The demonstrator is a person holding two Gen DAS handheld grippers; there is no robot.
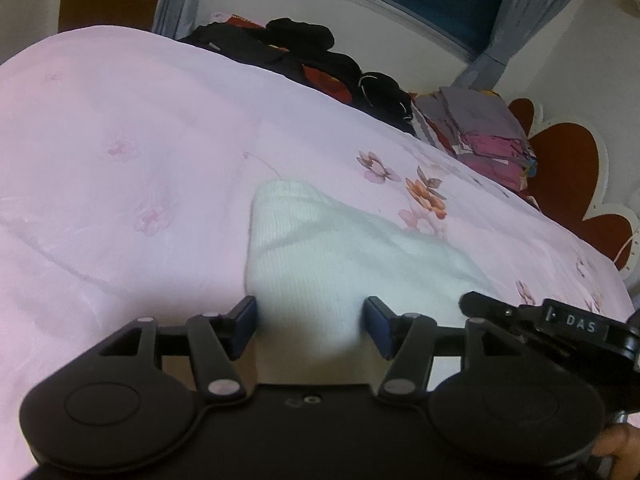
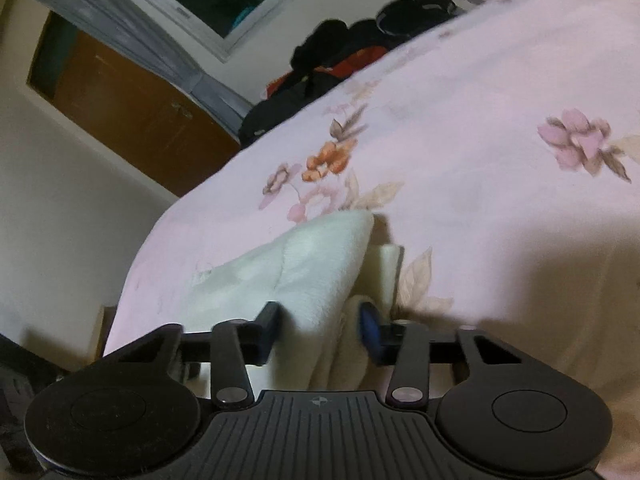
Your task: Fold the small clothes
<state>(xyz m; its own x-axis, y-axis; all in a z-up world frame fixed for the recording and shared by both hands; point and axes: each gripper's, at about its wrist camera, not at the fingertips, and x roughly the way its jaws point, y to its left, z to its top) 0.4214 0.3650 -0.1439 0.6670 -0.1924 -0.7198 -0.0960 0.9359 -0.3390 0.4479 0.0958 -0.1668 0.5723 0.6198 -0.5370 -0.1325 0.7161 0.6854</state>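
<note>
A white ribbed garment [image 1: 320, 248] lies on the pink flowered bedspread [image 1: 120, 140]. My left gripper [image 1: 312, 318] stands open low over its near edge. The cloth runs between the blue pads [image 1: 246, 316] without being pinched. In the right wrist view the same white garment [image 2: 312, 264] rises in a bunched fold. My right gripper [image 2: 320, 322] is shut on that fold, with cloth filling the gap between its fingers. The right gripper's black body [image 1: 576, 322] shows at the right of the left wrist view, close beside the left one.
Dark clothes [image 1: 304, 48] are heaped along the bed's far edge. A folded stack of coloured clothes [image 1: 480, 128] sits by the red and white headboard [image 1: 568, 168]. The bed's edge [image 2: 132, 280] drops off at the left, towards a wooden door [image 2: 132, 108]. A hand [image 1: 616, 444] shows at the lower right.
</note>
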